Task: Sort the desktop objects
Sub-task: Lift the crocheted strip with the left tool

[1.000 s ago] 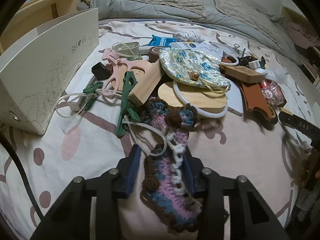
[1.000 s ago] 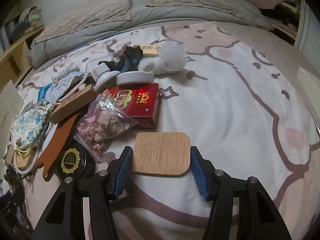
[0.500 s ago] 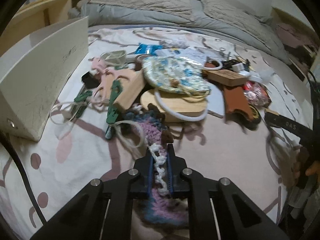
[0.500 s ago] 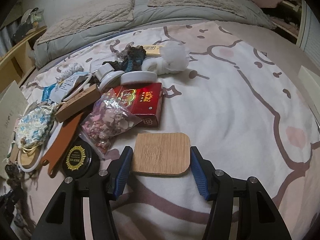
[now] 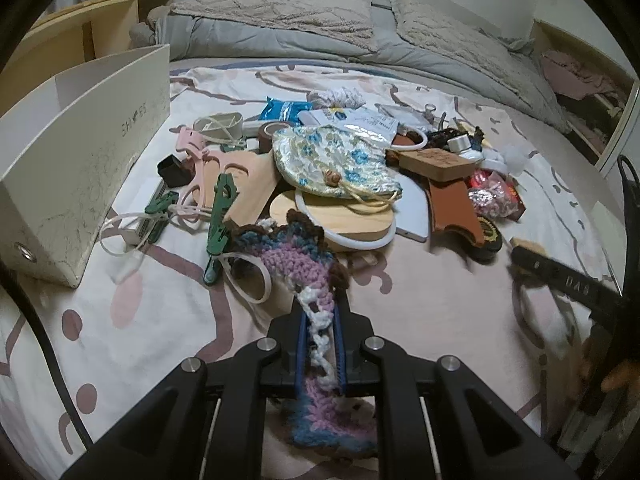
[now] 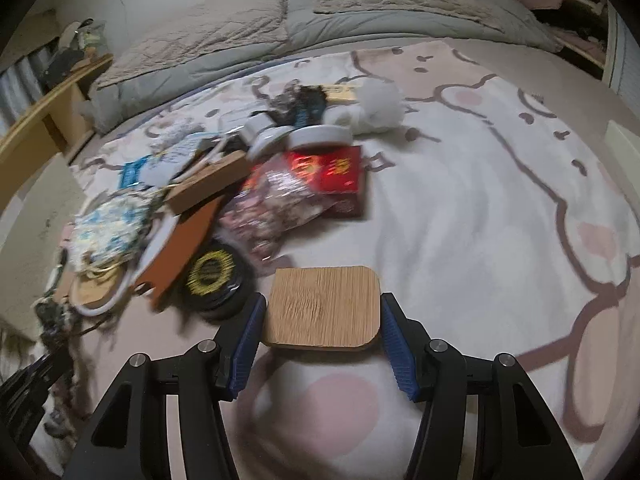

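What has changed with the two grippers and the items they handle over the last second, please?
The left gripper has closed on the crocheted piece, which lay loose between open fingers before, and is drawing it up out of the pile. The right gripper has lifted the square wooden coaster slightly off the bedspread, its grip unchanged. The white box and the rest of the pile stayed put.

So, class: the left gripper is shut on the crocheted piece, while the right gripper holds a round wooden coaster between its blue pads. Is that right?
Not quite. The wooden coaster is square with rounded corners, not round, as the right wrist view shows. The rest stands: the left gripper is shut on the crocheted piece, and the right gripper holds the coaster between its blue pads.
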A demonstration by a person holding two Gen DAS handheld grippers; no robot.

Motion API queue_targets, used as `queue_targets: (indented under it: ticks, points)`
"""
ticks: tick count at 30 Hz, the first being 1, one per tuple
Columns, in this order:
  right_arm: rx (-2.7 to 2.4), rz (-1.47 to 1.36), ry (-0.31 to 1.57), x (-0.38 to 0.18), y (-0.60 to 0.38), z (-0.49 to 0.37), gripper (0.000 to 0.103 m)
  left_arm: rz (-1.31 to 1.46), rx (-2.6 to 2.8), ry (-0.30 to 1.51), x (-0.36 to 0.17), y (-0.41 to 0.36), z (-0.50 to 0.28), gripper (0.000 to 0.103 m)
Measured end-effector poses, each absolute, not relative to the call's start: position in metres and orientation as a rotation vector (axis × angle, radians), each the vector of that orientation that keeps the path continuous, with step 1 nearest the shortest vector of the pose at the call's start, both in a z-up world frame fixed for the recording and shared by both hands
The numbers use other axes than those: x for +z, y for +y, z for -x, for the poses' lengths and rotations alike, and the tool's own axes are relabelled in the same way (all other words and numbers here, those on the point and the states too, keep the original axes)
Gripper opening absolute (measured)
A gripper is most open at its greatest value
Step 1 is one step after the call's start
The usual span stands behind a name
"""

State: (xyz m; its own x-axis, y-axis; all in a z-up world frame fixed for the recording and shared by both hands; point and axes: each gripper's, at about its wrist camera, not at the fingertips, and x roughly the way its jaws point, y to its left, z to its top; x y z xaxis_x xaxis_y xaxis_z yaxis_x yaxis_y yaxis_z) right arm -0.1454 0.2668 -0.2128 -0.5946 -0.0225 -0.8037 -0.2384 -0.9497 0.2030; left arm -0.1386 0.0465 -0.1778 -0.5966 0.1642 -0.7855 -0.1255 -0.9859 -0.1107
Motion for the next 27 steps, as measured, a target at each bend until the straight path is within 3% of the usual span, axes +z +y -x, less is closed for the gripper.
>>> queue_targets:
  ticks: [15,27]
  points:
    - [2.779,1.446,0.294,-0.218,0.206,0.125,0.058,1.172,2.671,-0.098,-0.143,0.037,0.117,0.012]
    - [2.761,1.47,0.318,-0.22,0.207,0.126,0.058,0.98,2.713,-0.321,-0.094,-0.004,0.101,0.012]
